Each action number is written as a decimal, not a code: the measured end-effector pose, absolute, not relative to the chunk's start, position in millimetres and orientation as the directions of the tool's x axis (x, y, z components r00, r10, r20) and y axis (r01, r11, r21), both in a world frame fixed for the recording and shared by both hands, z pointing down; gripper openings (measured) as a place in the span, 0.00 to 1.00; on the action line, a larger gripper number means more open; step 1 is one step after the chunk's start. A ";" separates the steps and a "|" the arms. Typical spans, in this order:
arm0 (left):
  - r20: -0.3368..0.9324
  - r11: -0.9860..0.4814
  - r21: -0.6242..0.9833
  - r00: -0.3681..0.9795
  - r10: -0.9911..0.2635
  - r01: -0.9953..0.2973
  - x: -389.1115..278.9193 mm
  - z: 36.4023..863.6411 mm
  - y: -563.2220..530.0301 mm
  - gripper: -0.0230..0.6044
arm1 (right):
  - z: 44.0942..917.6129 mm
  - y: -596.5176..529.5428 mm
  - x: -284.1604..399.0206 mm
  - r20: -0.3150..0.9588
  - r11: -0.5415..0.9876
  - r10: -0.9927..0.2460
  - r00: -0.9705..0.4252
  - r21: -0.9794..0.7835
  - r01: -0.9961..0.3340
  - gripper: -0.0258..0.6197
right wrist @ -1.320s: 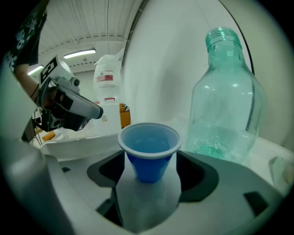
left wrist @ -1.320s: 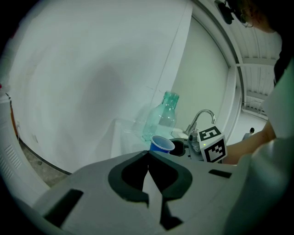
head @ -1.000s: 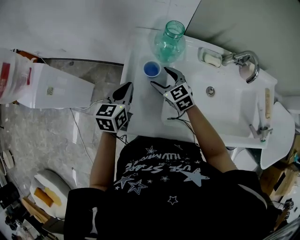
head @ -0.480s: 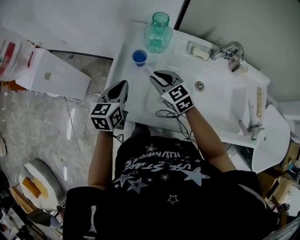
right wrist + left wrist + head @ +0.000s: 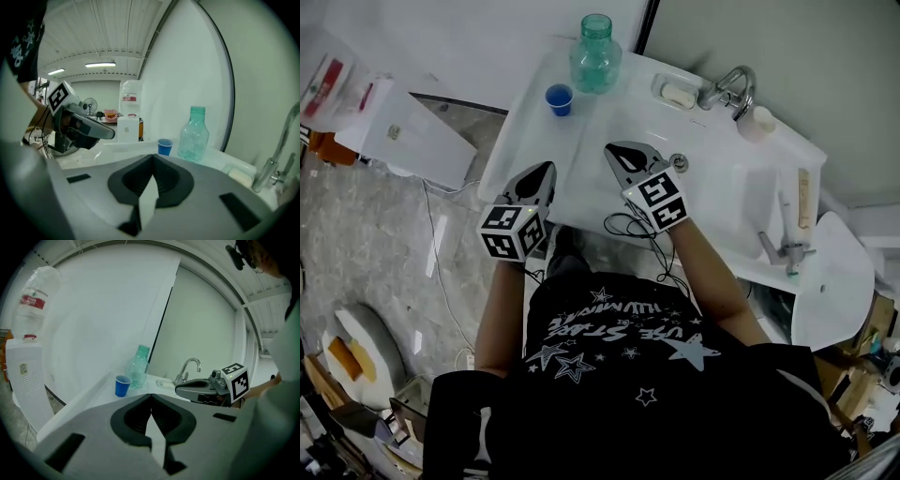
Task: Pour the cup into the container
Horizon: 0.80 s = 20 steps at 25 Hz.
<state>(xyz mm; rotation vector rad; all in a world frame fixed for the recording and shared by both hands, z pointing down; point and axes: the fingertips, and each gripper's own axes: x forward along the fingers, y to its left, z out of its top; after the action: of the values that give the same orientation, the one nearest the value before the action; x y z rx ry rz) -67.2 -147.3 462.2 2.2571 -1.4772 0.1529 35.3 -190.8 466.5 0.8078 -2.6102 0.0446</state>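
Blue cup (image 5: 559, 98) sits upper left of centre, just beside the green bottle (image 5: 595, 56) on the white counter (image 5: 572, 141): short pour. Your left gripper (image 5: 542, 176) and right gripper (image 5: 619, 155) hang lower, well apart from it, jaws together, empty; probably a ready pose.

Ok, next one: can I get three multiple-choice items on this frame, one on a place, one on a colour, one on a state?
1. Where is the cup?
A in the basin
B on the counter, left of the bottle
C on the floor
2. What colour is the cup?
A red
B blue
C white
3. What state is the left claw in?
A shut, empty
B shut on the cup
C wide open

Answers:
1. B, it stands beside the bottle.
2. B, it is blue in all views.
3. A, its jaws meet with nothing between.
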 end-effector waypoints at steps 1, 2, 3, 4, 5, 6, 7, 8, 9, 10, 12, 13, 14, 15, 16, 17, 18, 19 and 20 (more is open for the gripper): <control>0.323 -0.331 0.295 0.420 -0.848 -0.896 -61.9 462.0 -141.2 0.05 | 464.3 -187.5 41.7 0.382 0.828 -0.544 -0.747 0.103 -0.551 0.05; 0.323 -0.327 0.293 0.415 -0.851 -0.899 -56.7 461.8 -134.8 0.06 | 462.3 -183.4 47.7 0.377 0.826 -0.549 -0.746 0.110 -0.552 0.05; 0.323 -0.322 0.291 0.409 -0.853 -0.901 -51.6 461.7 -127.9 0.05 | 460.8 -178.4 53.4 0.373 0.826 -0.550 -0.747 0.112 -0.552 0.05; 0.323 -0.317 0.290 0.404 -0.856 -0.903 -46.4 461.7 -120.7 0.05 | 459.8 -172.6 59.1 0.371 0.827 -0.549 -0.749 0.110 -0.551 0.05; 0.322 -0.311 0.289 0.398 -0.859 -0.906 -41.3 461.6 -113.1 0.05 | 459.2 -166.3 64.7 0.370 0.829 -0.545 -0.752 0.107 -0.548 0.05; 0.322 -0.304 0.287 0.390 -0.863 -0.908 -36.4 461.5 -105.3 0.05 | 458.7 -159.7 69.9 0.368 0.833 -0.541 -0.757 0.105 -0.544 0.05; 0.322 -0.296 0.285 0.382 -0.867 -0.912 -31.9 461.3 -97.3 0.05 | 458.0 -152.9 74.7 0.366 0.837 -0.535 -0.762 0.103 -0.538 0.05; 0.322 -0.288 0.282 0.373 -0.870 -0.915 -27.6 461.3 -89.0 0.05 | 457.5 -146.0 79.6 0.364 0.842 -0.528 -0.767 0.102 -0.530 0.05; 0.324 -0.279 0.279 0.364 -0.873 -0.919 -23.2 461.5 -80.5 0.05 | 457.0 -138.9 84.5 0.364 0.846 -0.520 -0.772 0.101 -0.523 0.05; 0.325 -0.271 0.276 0.355 -0.876 -0.922 -19.0 461.8 -71.8 0.05 | 456.3 -131.9 89.4 0.364 0.851 -0.514 -0.777 0.100 -0.516 0.05; 0.329 -0.255 0.272 0.338 -0.882 -0.928 -11.6 462.3 -54.5 0.05 | 454.3 -118.6 98.4 0.360 0.859 -0.502 -0.786 0.099 -0.503 0.05; 0.330 -0.246 0.269 0.329 -0.885 -0.931 -8.4 462.6 -46.2 0.05 | 453.3 -112.4 102.2 0.356 0.862 -0.497 -0.791 0.099 -0.497 0.05; 0.331 -0.237 0.267 0.320 -0.888 -0.934 -5.4 462.9 -38.1 0.05 | 452.3 -106.4 105.5 0.353 0.865 -0.492 -0.796 0.100 -0.491 0.05; 0.331 -0.230 0.265 0.312 -0.890 -0.936 -2.6 463.4 -30.2 0.05 | 451.5 -100.4 108.3 0.350 0.868 -0.487 -0.800 0.099 -0.486 0.05; 0.332 -0.223 0.264 0.305 -0.892 -0.938 -0.2 463.9 -22.5 0.05 | 450.9 -94.6 110.7 0.347 0.872 -0.482 -0.804 0.098 -0.480 0.05; 0.333 -0.216 0.262 0.298 -0.894 -0.941 1.9 464.6 -14.9 0.05 | 450.3 -88.8 112.6 0.343 0.875 -0.477 -0.809 0.096 -0.475 0.05; 0.336 -0.209 0.261 0.291 -0.896 -0.943 3.4 465.2 -7.6 0.05 | 450.0 -83.4 113.9 0.341 0.878 -0.472 -0.813 0.096 -0.470 0.05; 0.338 -0.200 0.260 0.283 -0.897 -0.945 4.3 465.5 -0.7 0.05 | 450.1 -78.3 114.7 0.340 0.881 -0.468 -0.816 0.099 -0.464 0.05; 0.340 -0.193 0.259 0.276 -0.899 -0.946 4.9 465.5 5.7 0.05 | 450.7 -73.2 115.1 0.343 0.884 -0.463 -0.817 0.106 -0.456 0.05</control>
<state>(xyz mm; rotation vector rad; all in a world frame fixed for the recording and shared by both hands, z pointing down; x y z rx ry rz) 4.9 5.7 465.5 2.1390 -1.6636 0.1559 115.1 -73.2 450.7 0.6803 -2.6902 -0.0268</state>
